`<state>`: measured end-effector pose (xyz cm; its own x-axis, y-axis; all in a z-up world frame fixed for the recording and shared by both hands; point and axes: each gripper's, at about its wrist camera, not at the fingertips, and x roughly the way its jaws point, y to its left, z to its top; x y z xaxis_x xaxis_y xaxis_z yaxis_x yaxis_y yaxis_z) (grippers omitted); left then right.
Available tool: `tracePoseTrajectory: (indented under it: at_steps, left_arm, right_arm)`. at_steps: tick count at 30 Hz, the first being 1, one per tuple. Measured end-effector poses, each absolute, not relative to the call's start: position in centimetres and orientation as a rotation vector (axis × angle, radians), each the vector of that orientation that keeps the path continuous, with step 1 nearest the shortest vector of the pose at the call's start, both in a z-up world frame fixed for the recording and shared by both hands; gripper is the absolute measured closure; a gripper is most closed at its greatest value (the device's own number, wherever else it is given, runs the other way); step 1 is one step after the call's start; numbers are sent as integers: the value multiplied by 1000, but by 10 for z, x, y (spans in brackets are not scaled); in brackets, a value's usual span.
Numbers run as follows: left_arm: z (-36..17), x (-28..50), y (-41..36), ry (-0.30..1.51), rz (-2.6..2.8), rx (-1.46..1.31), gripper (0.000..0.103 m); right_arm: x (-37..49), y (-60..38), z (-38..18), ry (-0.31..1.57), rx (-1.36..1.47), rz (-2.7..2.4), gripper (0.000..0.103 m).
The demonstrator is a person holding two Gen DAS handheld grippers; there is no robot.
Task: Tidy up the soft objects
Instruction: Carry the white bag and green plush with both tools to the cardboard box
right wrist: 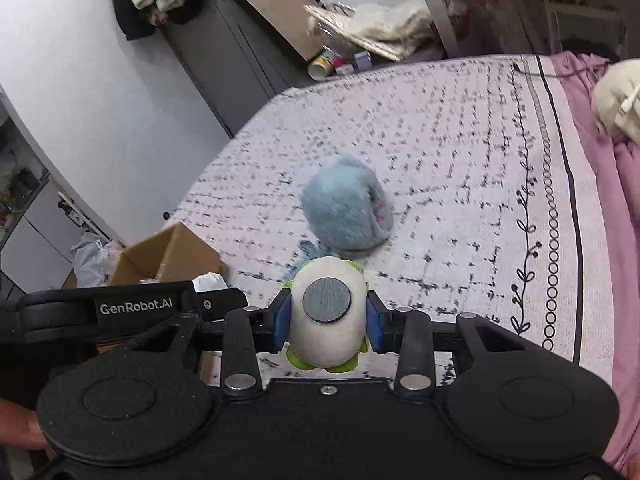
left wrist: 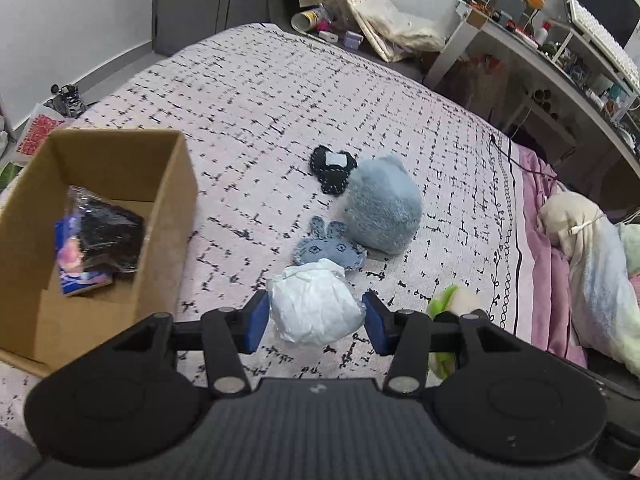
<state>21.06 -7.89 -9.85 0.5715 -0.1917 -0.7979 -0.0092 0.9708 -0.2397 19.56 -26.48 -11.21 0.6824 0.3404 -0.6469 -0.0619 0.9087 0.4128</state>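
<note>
Left wrist view: the left gripper (left wrist: 316, 316) brackets a white bundle (left wrist: 314, 308) on the bed (left wrist: 280, 92), pads beside it but apparently not yet squeezing, probably to carry it to the box (left wrist: 120, 184) nearby, which already holds a packet (left wrist: 96, 240). Right wrist view: the right gripper (right wrist: 328, 318) clenches a white-and-green toy (right wrist: 328, 320) above the bed; a blue plush (right wrist: 346, 208) lies beyond, cluttered room behind.
</note>
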Motion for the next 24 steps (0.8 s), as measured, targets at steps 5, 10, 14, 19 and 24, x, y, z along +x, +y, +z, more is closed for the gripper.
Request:
tracePoseTrajectory:
  at_steps: [5,10,14,19,24]
  left_arm:
    - [-84,204,-62,932,-99,-251,54]
    - [-71,196,-49,905,-99,-252,54]
    - [-65,190,-37,892,-90,-264,54]
    - [-60,182,-22,876,-83,-278,54]
    - [-54,177,-9,860,-76,-283,54]
  right_arm:
    - [183,-260,-93,751,383,233,66]
    - [176,-257,-79,715,407,227,66]
    - [171,-254,-73,697,420,220,66]
    - [166,-249,-65,669,422,215,66]
    - [164,-239,-56,645,416,223,66]
